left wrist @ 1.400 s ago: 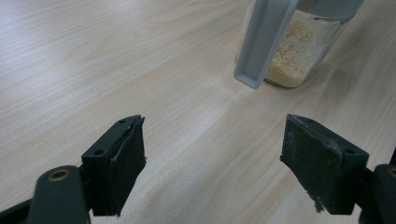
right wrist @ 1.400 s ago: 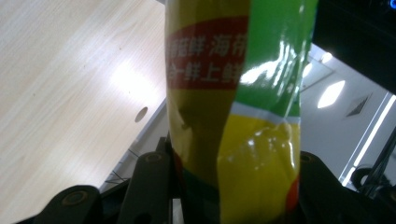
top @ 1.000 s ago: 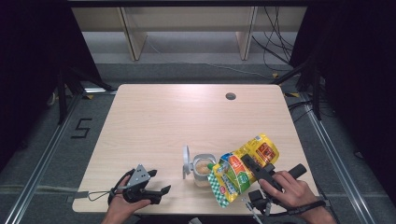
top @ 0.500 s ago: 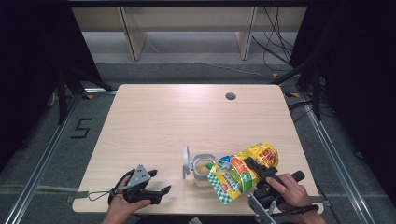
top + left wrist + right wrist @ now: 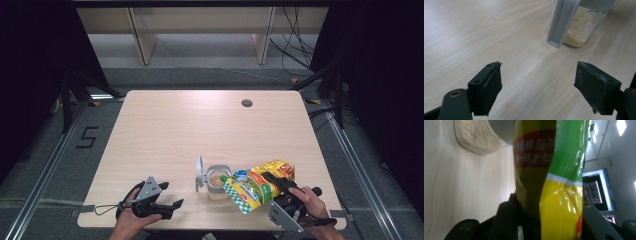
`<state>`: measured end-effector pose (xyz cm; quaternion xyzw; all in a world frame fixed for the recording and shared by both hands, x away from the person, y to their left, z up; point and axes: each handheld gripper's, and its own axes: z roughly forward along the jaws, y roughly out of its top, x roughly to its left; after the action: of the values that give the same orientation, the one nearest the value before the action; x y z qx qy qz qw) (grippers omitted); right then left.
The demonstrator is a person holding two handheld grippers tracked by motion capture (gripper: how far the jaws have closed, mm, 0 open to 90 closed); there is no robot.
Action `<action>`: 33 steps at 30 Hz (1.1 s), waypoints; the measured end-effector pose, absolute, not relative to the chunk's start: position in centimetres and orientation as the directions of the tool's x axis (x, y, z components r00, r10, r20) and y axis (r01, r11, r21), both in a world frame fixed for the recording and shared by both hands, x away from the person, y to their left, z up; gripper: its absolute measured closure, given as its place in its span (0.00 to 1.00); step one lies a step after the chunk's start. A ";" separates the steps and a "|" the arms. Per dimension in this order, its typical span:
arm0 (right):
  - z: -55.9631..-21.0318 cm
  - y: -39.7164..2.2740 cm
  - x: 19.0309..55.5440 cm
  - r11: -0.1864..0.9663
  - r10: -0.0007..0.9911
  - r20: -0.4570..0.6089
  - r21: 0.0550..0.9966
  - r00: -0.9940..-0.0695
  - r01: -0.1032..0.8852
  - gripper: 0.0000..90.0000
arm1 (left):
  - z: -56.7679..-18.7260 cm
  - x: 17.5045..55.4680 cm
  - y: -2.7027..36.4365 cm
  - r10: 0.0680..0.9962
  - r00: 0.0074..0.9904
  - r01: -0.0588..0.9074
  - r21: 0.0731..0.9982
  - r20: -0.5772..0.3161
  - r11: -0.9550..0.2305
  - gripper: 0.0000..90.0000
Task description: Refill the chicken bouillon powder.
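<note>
- Pale wood-grain table [image 5: 165, 130] under studio light, dark curtains on both sides, a bare shelf frame and loose cables behind it: the setting for a pour near the front edge.
- At my right I hold the right gripper [image 5: 280, 187], its two black jaws clamped on a crinkly yellow-and-green plastic pouch with a red label band [image 5: 257, 184]; the right gripper view shows the film [image 5: 554, 182] pinched and creased between them.
- Since a second ago the pouch has come lower and tipped flatter, and my right hand [image 5: 307, 200] has sunk toward the table edge; its checkered green end now lies at the rim of the small clear container [image 5: 217, 181].
- That container, with a hinged grey lid [image 5: 199, 172] standing open on its left side, holds pale fine grains [image 5: 579, 27] partway up its wall; it stands where it stood before.
- I cannot tell from these pictures whether grains are running out of the pouch at this instant.
- At my left the left gripper [image 5: 167, 206] rests on the table, jaws wide apart with nothing between them, pointed toward the container and unmoved.
- My reading: the lowering brings the pouch mouth over the opening, so the fill is in hand but not finished; the open lid waits for closing, a job that falls naturally to my idle left gripper.
</note>
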<state>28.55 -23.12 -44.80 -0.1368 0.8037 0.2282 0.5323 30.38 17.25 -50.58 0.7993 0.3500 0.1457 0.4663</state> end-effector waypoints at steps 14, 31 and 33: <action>-45.5 -24.5 29.1 0.771 0.261 -0.779 0.524 -0.570 -0.363 0.76 | -50.4 30.3 17.5 0.694 0.713 0.434 0.842 -0.103 -0.321 0.23; -46.4 -24.9 29.9 0.649 0.367 -0.633 0.699 -0.682 -0.300 0.78 | -50.3 30.3 17.6 0.686 0.722 0.426 0.840 -0.091 -0.337 0.23; -46.4 -25.0 30.2 0.647 0.357 -0.634 0.697 -0.686 -0.308 0.78 | -50.3 30.3 17.5 0.686 0.721 0.429 0.839 -0.096 -0.334 0.23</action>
<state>30.16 -25.00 -46.41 0.0152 0.8165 0.4197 0.3962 30.34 17.54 -50.27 0.8047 0.3465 0.1390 0.4616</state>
